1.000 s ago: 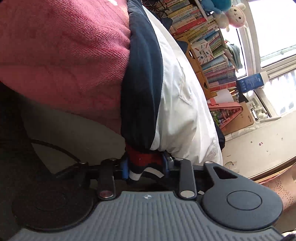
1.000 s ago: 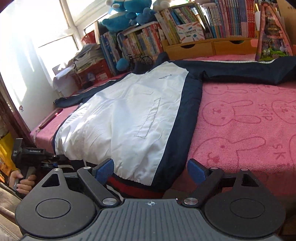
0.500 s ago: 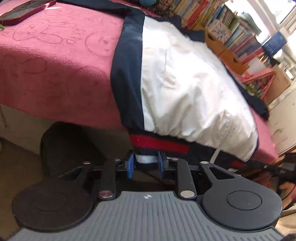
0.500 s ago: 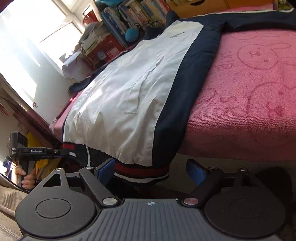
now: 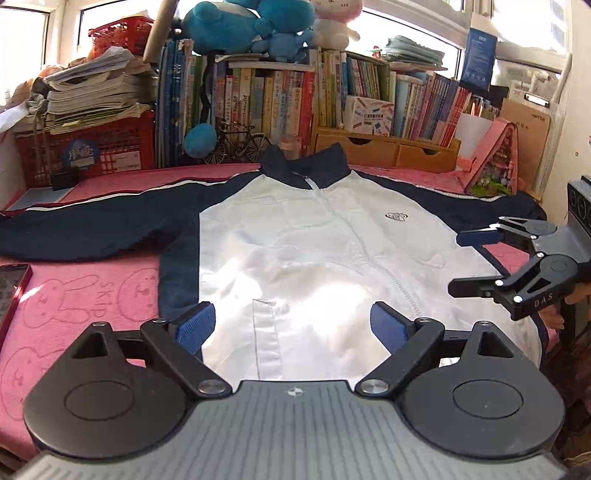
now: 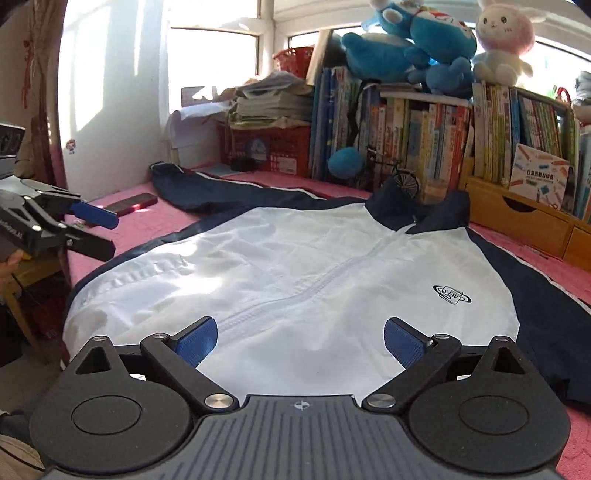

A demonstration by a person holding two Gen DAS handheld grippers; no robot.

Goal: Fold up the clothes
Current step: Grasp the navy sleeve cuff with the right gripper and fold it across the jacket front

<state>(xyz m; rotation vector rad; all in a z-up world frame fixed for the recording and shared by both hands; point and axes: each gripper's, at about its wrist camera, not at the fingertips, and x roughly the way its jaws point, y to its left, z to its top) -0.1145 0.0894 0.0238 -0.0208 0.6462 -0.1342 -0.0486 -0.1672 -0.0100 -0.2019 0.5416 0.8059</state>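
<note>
While books (image 5: 280, 99) and plush toys (image 5: 243, 26) crowd behind the spread jacket (image 5: 314, 266), left gripper (image 5: 291, 326) and right gripper (image 6: 299, 341) hover above it, seemingly untouching, jaws opening wide, empty.

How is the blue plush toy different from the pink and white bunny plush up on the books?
The blue plush toy is bright blue all over, while the bunny plush is pale, white with a pink head. The blue plush toy sprawls wide across the book tops, while the bunny plush sits upright and takes less room. The blue plush toy is nearer the red crate side; the bunny plush sits on its other side. Both rest on the books by the window.
</note>
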